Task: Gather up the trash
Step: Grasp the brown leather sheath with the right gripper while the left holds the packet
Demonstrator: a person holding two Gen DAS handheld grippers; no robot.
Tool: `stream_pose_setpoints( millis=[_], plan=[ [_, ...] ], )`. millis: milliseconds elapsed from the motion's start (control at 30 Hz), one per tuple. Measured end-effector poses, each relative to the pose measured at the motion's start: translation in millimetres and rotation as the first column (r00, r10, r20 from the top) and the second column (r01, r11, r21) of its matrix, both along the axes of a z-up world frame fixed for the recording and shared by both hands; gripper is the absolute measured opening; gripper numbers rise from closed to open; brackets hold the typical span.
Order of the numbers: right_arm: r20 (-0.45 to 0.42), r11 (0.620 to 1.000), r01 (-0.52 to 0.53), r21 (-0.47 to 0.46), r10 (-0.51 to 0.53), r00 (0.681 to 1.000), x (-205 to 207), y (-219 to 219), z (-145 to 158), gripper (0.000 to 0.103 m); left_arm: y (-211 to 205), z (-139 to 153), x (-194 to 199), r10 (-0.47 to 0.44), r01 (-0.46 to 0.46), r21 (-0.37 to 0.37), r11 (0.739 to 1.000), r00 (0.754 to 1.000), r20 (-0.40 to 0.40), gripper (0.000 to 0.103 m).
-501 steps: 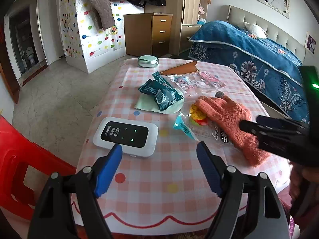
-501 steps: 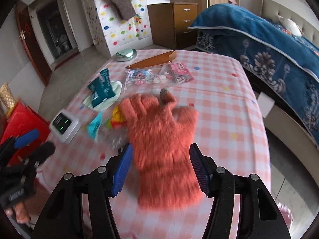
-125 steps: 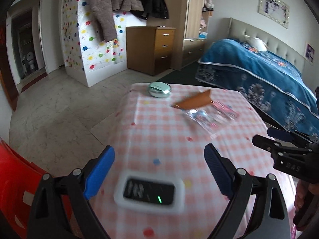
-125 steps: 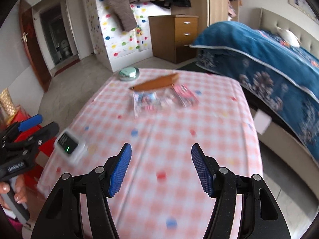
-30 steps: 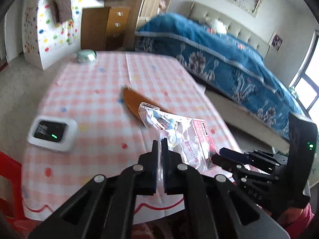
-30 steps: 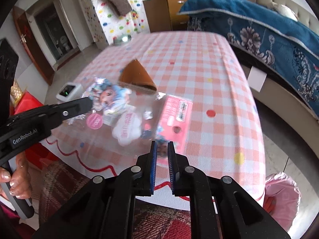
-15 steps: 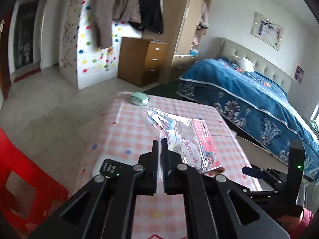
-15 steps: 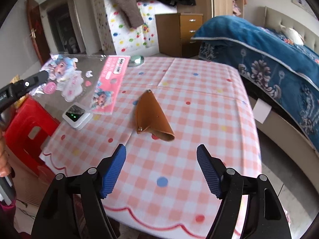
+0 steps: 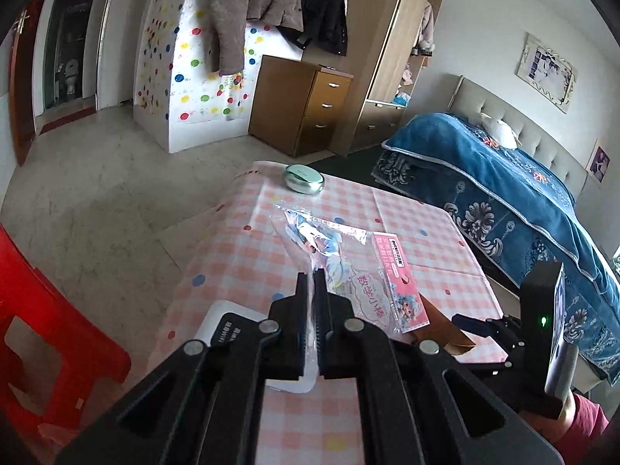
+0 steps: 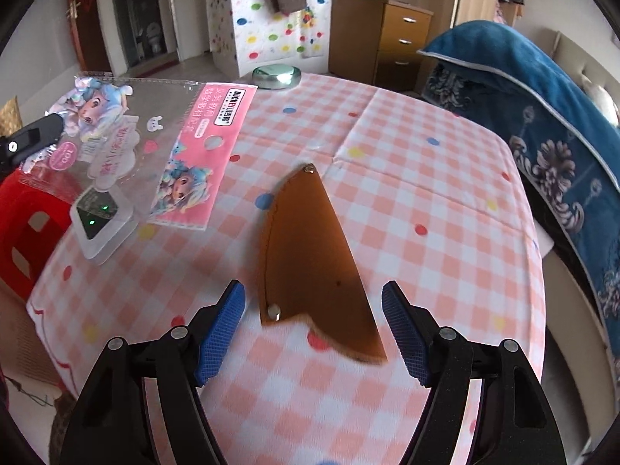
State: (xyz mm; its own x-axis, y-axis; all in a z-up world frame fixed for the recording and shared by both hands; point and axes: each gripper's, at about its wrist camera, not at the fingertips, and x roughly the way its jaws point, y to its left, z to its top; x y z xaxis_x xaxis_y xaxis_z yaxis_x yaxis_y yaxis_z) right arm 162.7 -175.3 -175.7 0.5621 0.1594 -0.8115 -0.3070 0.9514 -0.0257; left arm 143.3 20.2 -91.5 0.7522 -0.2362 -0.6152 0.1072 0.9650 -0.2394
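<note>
One table point(image 10: 445, 178) under a pink checked cloth fills the room's middle, with a blue-covered bed point(image 9: 503, 178) beside it, a wooden drawer chest point(image 9: 302, 104) by the dotted wall, and a red stool point(image 9: 42, 310) at the near corner. Only the right wrist view shows the brown leather sheath point(image 10: 310, 255) whole, lying flat between the right gripper point(image 10: 314, 329), whose jaws have just been opening and stand wide. The left gripper point(image 9: 311, 283) pinches the clear cartoon wrapper point(image 9: 360, 271) aloft above the white router point(image 10: 100, 221).
</note>
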Motion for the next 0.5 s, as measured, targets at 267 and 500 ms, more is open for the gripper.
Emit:
stream_pose_setpoints(
  millis=[267, 500],
  plan=[
    [-0.025, 0.999, 0.003, 0.048, -0.001, 1.0, -3, -3, 3, 0.057, 3, 3, -10, -0.004, 0.004, -0.003, 1.0, 1.0, -0.006, 0.002],
    [0.014, 0.983, 0.107, 0.152, -0.11, 0.994, -56, -34, 27, 0.056, -20, 5, -35, -0.078, 0.078, 0.004, 0.997, 0.997, -0.006, 0.002]
  ],
)
